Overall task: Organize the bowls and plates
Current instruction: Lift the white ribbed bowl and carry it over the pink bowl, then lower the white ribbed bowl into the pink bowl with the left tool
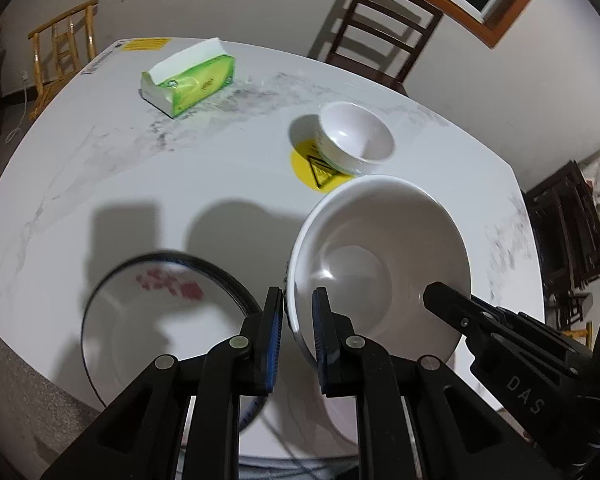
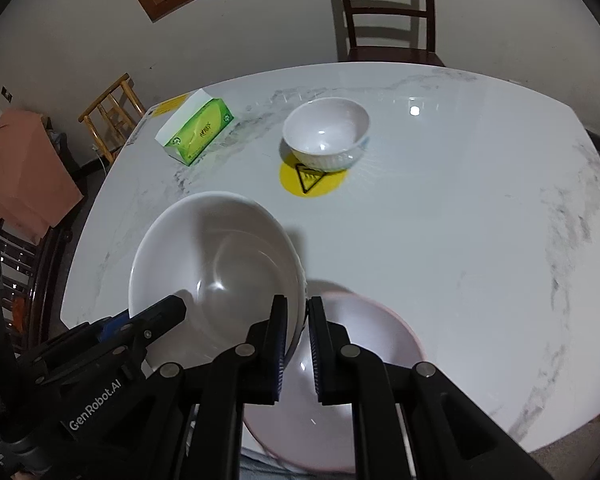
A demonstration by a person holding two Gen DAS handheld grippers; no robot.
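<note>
Left wrist view: the left gripper [image 1: 299,332] pinches the near rim of the big white bowl [image 1: 380,264], held tilted above the desk [image 1: 120,184], beside a dark-rimmed plate [image 1: 140,320]. A small bowl [image 1: 356,138] sits on a yellow sticker [image 1: 320,176].

Right wrist view: the right gripper [image 2: 298,344] clamps the same bowl's opposite rim, over a pink plate [image 2: 364,344].
</note>
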